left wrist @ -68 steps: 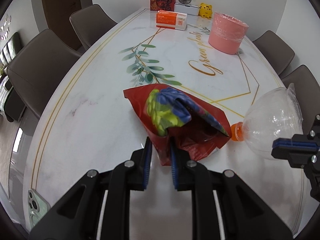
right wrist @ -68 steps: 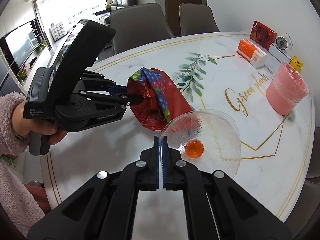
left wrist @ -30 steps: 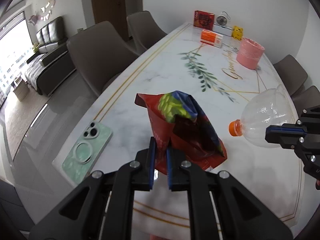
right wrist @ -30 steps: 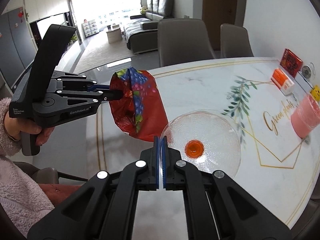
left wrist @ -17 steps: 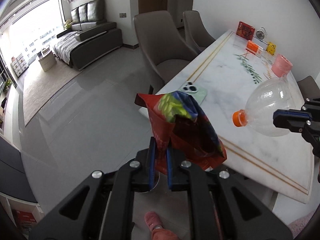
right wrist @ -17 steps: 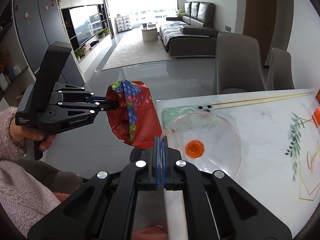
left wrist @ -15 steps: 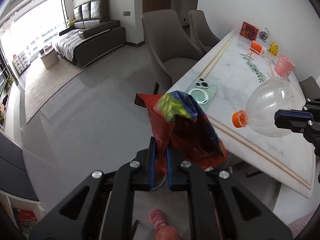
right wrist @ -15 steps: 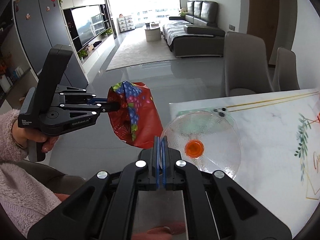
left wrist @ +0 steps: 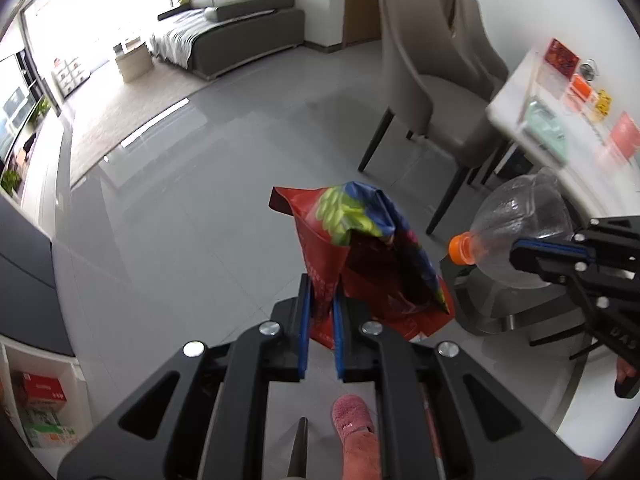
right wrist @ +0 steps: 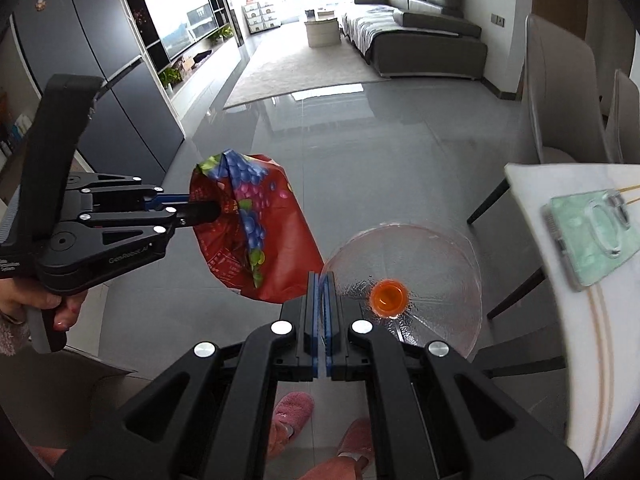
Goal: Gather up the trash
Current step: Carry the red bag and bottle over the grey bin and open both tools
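Observation:
A red snack bag (left wrist: 360, 248) with a blue and green fruit print hangs in the air over the grey floor, with my left gripper (left wrist: 320, 292) shut on its lower edge. To its right, my right gripper (left wrist: 540, 254) is shut on the rim of a cut clear plastic bottle (left wrist: 516, 228) whose orange cap (left wrist: 460, 248) points at the bag. The right wrist view shows that bottle (right wrist: 404, 280) end-on just beyond my right gripper (right wrist: 320, 280). At left in it, the left gripper (right wrist: 208, 208) holds the bag (right wrist: 256, 240). A dark round object (left wrist: 500, 304) stands on the floor under the bottle.
The marble table (right wrist: 600, 320) edge is at the right, with a green phone (right wrist: 592, 232) on it. Grey chairs (left wrist: 432, 92) stand along the table. Pink slippers (right wrist: 292, 408) are on the floor below me. Open tiled floor runs toward a sofa (right wrist: 424, 40).
Both grippers have swung off the table and downward, and they now hang over the floor. The bag and the bottle are still gripped as before, side by side.

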`<state>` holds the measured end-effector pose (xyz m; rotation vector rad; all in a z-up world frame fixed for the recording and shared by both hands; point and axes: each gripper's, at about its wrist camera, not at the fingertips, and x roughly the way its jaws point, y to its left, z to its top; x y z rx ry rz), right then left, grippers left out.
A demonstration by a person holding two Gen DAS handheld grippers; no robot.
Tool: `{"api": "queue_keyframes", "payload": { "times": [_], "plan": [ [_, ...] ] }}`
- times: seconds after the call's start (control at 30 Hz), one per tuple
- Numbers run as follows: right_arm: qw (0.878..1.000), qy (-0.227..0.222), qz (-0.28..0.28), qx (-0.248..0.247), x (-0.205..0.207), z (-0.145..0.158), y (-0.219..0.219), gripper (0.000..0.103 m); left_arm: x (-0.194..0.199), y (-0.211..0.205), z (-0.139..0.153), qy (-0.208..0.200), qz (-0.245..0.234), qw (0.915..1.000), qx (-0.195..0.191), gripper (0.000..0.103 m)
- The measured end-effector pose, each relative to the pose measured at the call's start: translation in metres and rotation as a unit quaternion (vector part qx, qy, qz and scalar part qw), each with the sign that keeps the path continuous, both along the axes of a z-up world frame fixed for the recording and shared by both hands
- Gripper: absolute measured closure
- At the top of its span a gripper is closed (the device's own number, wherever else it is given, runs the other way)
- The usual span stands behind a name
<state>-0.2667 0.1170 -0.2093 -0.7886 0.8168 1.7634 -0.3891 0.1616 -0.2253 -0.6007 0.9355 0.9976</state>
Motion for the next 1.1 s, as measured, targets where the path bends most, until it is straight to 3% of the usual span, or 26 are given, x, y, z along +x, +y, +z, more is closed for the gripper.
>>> {"api": "queue_keyframes", "payload": {
  "times": [0.33,0.5,0.6,0.77,1.1],
  "plan": [
    [0.998,-0.009,0.004,-0.061,-0.013,-0.211,0.054,0.102,-0.018,0.031,-0.171,0.033,-0.006,0.9986,-0.041,0.093],
    [0.998,-0.026,-0.003,-0.059,-0.007,-0.278,0.064,0.101,-0.007,0.04,-0.222,0.045,-0.028,0.9975,-0.048,0.093],
    [0.998,-0.021,-0.009,-0.057,0.003,-0.294,0.068,0.092,0.002,0.046,-0.239,0.043,-0.037,0.9968,-0.056,0.093],
    [0.998,-0.007,-0.032,-0.056,0.02,-0.292,0.069,0.083,0.022,0.051,-0.257,0.041,-0.057,0.995,-0.071,0.093],
    [0.997,-0.015,-0.051,-0.065,0.056,-0.285,0.058,0.082,0.073,0.049,-0.301,0.06,-0.112,0.9881,-0.087,0.091]
  ]
}}
